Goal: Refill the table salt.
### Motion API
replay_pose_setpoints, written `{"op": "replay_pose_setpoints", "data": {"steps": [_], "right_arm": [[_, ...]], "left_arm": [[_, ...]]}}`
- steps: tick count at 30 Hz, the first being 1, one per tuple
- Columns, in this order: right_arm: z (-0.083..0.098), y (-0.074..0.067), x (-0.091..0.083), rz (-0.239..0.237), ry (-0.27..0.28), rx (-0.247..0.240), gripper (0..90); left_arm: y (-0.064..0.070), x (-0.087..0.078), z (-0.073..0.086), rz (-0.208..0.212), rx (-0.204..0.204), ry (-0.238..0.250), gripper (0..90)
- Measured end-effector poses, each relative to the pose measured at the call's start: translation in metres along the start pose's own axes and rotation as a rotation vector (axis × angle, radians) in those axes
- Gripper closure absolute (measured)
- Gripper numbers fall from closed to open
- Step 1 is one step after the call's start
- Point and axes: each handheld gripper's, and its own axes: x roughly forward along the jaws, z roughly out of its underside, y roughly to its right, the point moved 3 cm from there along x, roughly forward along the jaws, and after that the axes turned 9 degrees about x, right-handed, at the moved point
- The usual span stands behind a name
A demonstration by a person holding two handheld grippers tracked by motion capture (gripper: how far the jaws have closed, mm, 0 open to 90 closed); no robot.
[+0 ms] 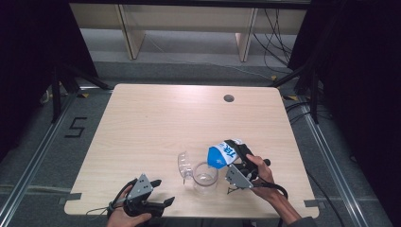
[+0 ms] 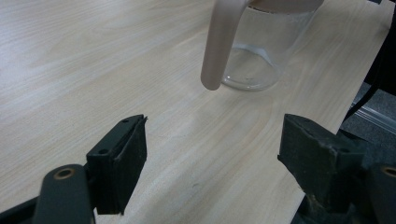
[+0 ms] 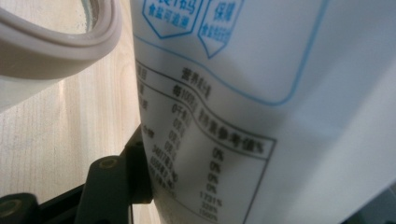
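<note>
A clear glass jar (image 1: 205, 178) stands open near the table's front edge, its hinged lid (image 1: 183, 163) flipped up on the left. My right gripper (image 1: 238, 160) is shut on a blue and white bag (image 1: 222, 155), tilted with its lower end over the jar's mouth. In the right gripper view the bag (image 3: 261, 107) presses against one jaw, with the jar's pale rim (image 3: 56, 42) at upper left. My left gripper (image 1: 161, 191) rests at the front left edge, open and empty. The left gripper view looks past my left gripper (image 2: 212, 158) to the jar (image 2: 254, 51) and its lid strap (image 2: 219, 42).
The pale wood table (image 1: 156, 123) has a round cable hole (image 1: 229, 98) at its far right. The table's front edge runs close by both hands. Black frames and cables stand on the floor beside and behind the table.
</note>
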Motion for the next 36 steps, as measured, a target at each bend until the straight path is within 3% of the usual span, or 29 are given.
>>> {"op": "replay_pose_setpoints", "data": {"steps": [4,6,7,10,11,12,16,17,19,20,22,23,24,25,32,34,35,36], "right_arm": [[0.0001,-0.0013,0.0004,-0.003,-0.007,-0.011,41.7],[-0.0019,0.0014,0.0004,0.006,-0.005,-0.075,41.8],[-0.0006,-0.0019,0.0003,0.006,-0.003,-0.021,41.7],[-0.0008,-0.0025,0.0000,0.007,-0.005,-0.026,41.9],[-0.0022,-0.0003,0.0002,0.012,0.000,-0.077,42.0],[-0.0015,-0.0015,0.0001,0.022,0.002,-0.055,42.0],[-0.0011,-0.0034,0.0002,0.008,-0.003,-0.046,42.0],[-0.0015,-0.0031,0.0005,0.014,0.004,-0.057,41.9],[-0.0047,0.0019,0.0009,0.023,0.021,-0.141,41.9],[-0.0024,-0.0027,0.0013,0.015,0.018,-0.081,42.0],[-0.0033,-0.0023,0.0005,0.026,0.012,-0.102,42.0],[-0.0051,0.0004,-0.0003,0.035,0.010,-0.145,42.0],[-0.0037,-0.0017,-0.0001,0.027,0.006,-0.105,42.0],[-0.0035,-0.0017,-0.0005,0.037,0.009,-0.099,42.0],[-0.0028,-0.0024,-0.0008,0.047,0.002,-0.126,42.4],[-0.0062,0.0012,-0.0011,0.055,0.004,-0.201,42.4],[-0.0038,-0.0032,-0.0003,0.048,0.004,-0.133,42.4],[-0.0041,-0.0029,-0.0004,0.049,0.006,-0.141,42.5]], "left_arm": [[-0.0003,-0.0003,0.0001,-0.007,0.004,-0.004,22.9],[-0.0004,-0.0003,0.0001,-0.005,0.004,-0.004,22.9],[0.0002,-0.0001,0.0003,-0.006,-0.009,-0.003,22.9],[0.0009,0.0004,0.0002,-0.006,-0.021,0.002,22.9],[0.0003,-0.0001,0.0004,-0.004,-0.012,-0.007,22.9],[0.0008,0.0006,0.0001,-0.002,-0.018,0.007,22.9],[0.0009,-0.0002,0.0001,-0.005,-0.019,-0.002,22.9],[0.0007,0.0002,0.0002,-0.010,-0.017,0.003,22.9],[0.0005,-0.0003,0.0004,-0.005,-0.014,-0.006,22.9],[0.0003,-0.0004,0.0004,-0.005,-0.010,-0.008,22.9],[0.0004,-0.0004,0.0004,-0.005,-0.011,-0.008,22.9],[0.0004,-0.0004,0.0004,-0.005,-0.012,-0.006,22.9],[0.0003,-0.0004,0.0004,-0.006,-0.014,-0.006,22.9],[0.0002,-0.0006,0.0004,-0.006,-0.012,-0.007,22.9],[0.0005,-0.0003,0.0003,-0.007,-0.016,-0.004,22.8],[0.0004,-0.0002,0.0003,-0.010,-0.015,-0.002,22.8],[0.0006,0.0001,0.0003,-0.011,-0.017,0.001,22.8],[0.0004,-0.0002,0.0003,-0.007,-0.015,-0.004,22.8]]}}
